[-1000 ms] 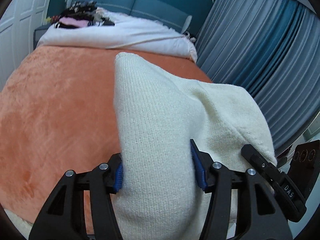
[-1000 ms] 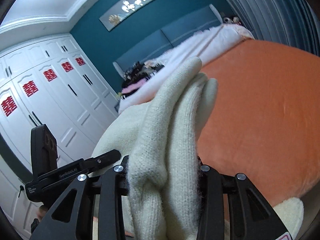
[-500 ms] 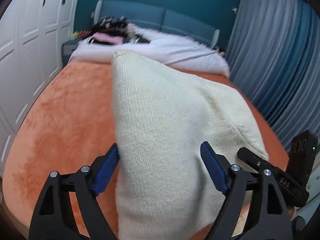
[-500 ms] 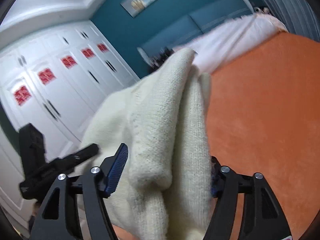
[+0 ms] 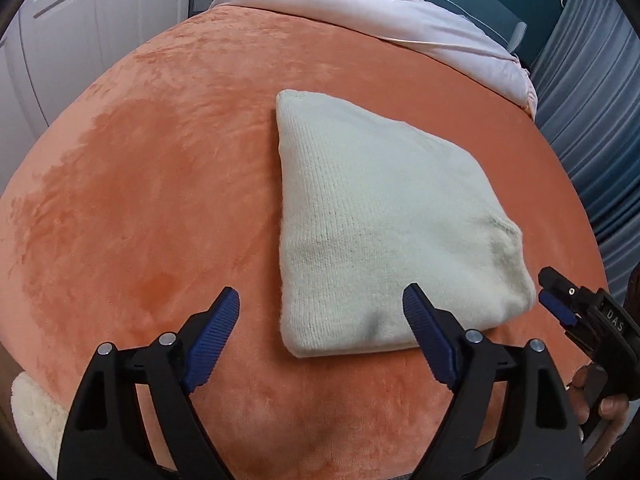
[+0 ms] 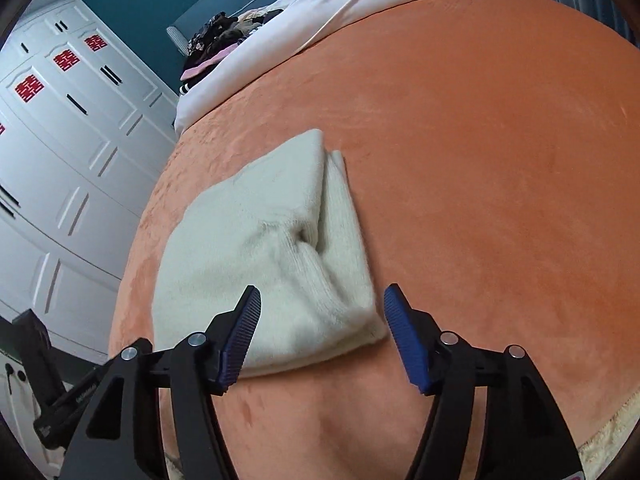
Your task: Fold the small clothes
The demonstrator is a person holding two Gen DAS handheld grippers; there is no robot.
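One cream knitted garment (image 5: 384, 220) lies folded into a compact, roughly square bundle on the orange plush bed cover (image 5: 152, 184), directly ahead of both grippers; folding of this item appears complete. The left gripper (image 5: 320, 328) and right gripper (image 6: 322, 328) are both spread wide, holding nothing. No further unfolded garment is identifiable nearby; a dark clothing pile (image 6: 216, 40) lies far ahead.

"DAS" is showing in white on the right gripper (image 5: 570, 312) at four o'clock in the left view. Red double-happiness signs (image 6: 29, 88) are sitting on the wardrobe doors (image 6: 72, 152) at ten o'clock in the right view.
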